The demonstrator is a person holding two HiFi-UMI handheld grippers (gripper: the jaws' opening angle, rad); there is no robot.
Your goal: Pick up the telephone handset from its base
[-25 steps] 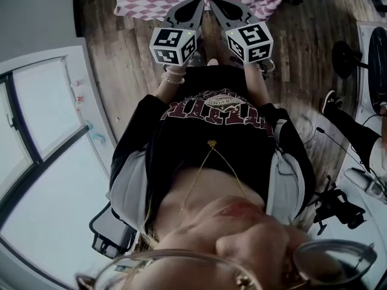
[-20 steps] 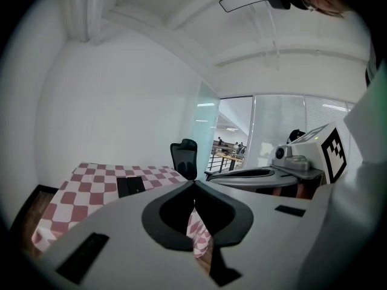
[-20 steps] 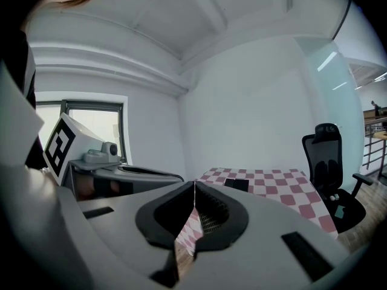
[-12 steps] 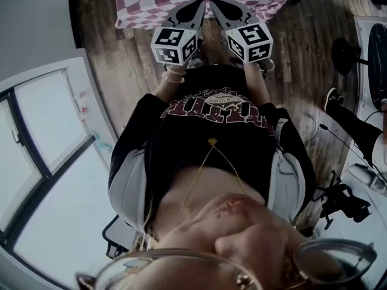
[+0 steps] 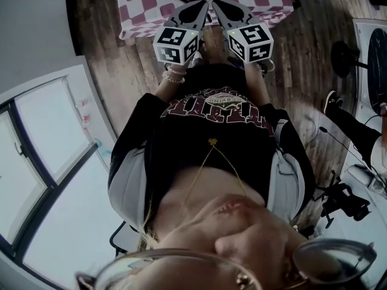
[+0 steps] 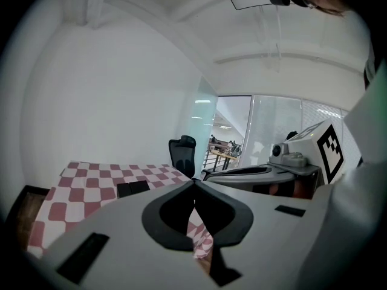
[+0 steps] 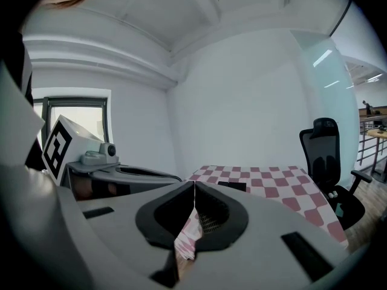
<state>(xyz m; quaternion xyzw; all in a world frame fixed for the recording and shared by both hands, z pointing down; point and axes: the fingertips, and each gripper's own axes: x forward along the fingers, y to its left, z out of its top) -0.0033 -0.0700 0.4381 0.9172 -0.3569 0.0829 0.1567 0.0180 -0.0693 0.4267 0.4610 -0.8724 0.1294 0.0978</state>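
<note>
The fingers of the left gripper (image 6: 193, 182) and the right gripper (image 7: 193, 183) are together, with nothing between them. The telephone (image 6: 133, 188), visible only as a small dark block, sits on the checkered bench (image 6: 72, 195), far beyond the 2 grippers.

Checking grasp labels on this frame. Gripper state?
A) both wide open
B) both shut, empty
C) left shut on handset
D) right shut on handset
B: in their own views, the left gripper and the right gripper each have jaws meeting at the tips with nothing between them. Only the checkered tablecloth lies beyond.
</note>
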